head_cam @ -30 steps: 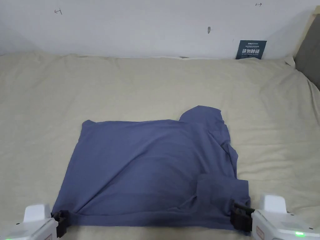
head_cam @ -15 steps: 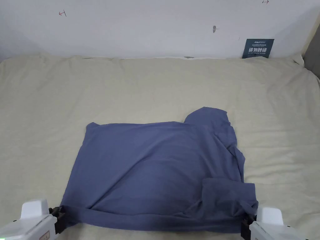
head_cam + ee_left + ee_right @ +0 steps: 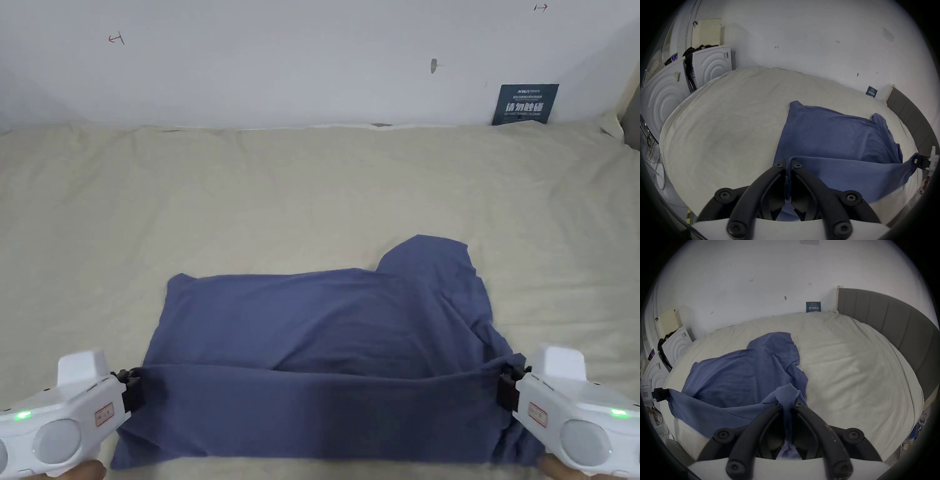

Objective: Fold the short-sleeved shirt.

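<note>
A blue short-sleeved shirt (image 3: 325,312) lies on the cream bed sheet (image 3: 250,187), its near edge lifted off the bed and stretched taut between my two grippers. My left gripper (image 3: 130,392) is shut on the shirt's near left corner; in the left gripper view both jaws pinch the blue cloth (image 3: 843,175) at the left gripper (image 3: 787,165). My right gripper (image 3: 504,387) is shut on the near right corner, where the fabric (image 3: 786,394) bunches above the right gripper (image 3: 786,404). One sleeve (image 3: 431,253) sticks out at the far right of the shirt.
A white wall runs behind the bed, with a dark blue card (image 3: 525,104) leaning on it at the far right. A grey padded headboard (image 3: 893,318) borders the bed's right side. White cabinets (image 3: 711,63) stand off the bed's left.
Both grippers have risen and lifted the shirt's near edge off the bed, so a hanging fold now covers the front part. The folded sleeve patch at the near right is now hidden.
</note>
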Demonstrator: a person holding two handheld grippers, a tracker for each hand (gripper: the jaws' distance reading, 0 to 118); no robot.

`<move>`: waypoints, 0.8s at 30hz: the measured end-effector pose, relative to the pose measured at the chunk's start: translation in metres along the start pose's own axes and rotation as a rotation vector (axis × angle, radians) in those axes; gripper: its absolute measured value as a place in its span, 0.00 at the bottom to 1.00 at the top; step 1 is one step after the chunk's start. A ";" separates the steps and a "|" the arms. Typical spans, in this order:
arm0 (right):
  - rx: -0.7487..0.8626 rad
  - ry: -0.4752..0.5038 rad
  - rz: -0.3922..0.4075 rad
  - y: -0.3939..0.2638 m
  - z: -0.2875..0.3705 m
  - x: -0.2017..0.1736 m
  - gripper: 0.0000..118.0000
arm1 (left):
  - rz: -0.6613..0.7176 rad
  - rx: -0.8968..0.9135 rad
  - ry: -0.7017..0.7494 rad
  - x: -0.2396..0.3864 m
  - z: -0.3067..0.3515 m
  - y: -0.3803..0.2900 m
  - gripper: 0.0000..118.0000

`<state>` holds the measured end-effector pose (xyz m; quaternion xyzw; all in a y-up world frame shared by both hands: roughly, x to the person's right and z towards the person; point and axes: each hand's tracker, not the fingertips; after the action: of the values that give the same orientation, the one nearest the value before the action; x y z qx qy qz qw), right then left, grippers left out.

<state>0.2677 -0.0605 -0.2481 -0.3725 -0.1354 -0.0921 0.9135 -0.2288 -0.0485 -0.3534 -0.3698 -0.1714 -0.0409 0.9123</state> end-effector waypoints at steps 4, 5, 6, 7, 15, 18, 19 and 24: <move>-0.086 -0.026 0.000 0.009 -0.049 0.002 0.08 | -0.008 -0.078 0.026 -0.004 -0.046 0.008 0.04; -0.118 -0.036 -0.003 0.009 -0.062 0.003 0.08 | -0.013 -0.110 0.033 -0.005 -0.057 0.007 0.04; -0.150 -0.044 -0.017 0.007 -0.073 0.005 0.08 | -0.022 -0.137 0.048 -0.005 -0.068 0.006 0.04; -0.178 -0.055 -0.024 0.005 -0.082 0.005 0.08 | -0.035 -0.167 0.054 -0.005 -0.076 0.004 0.04; -0.184 -0.071 -0.055 -0.001 -0.084 0.007 0.16 | -0.084 -0.136 0.073 0.004 -0.064 0.003 0.26; -0.082 -0.051 -0.060 0.006 -0.049 0.002 0.57 | -0.057 -0.069 0.048 0.008 -0.038 0.010 0.91; -0.048 -0.036 -0.058 0.009 -0.036 0.002 0.70 | -0.051 -0.035 0.035 0.012 -0.027 0.012 0.99; 0.179 0.013 -0.034 0.027 0.063 -0.011 0.79 | -0.028 0.133 -0.071 0.045 0.051 0.030 0.97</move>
<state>0.2537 0.0035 -0.2263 -0.2865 -0.1433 -0.0978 0.9422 -0.1949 0.0101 -0.3237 -0.3072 -0.2108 -0.0289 0.9276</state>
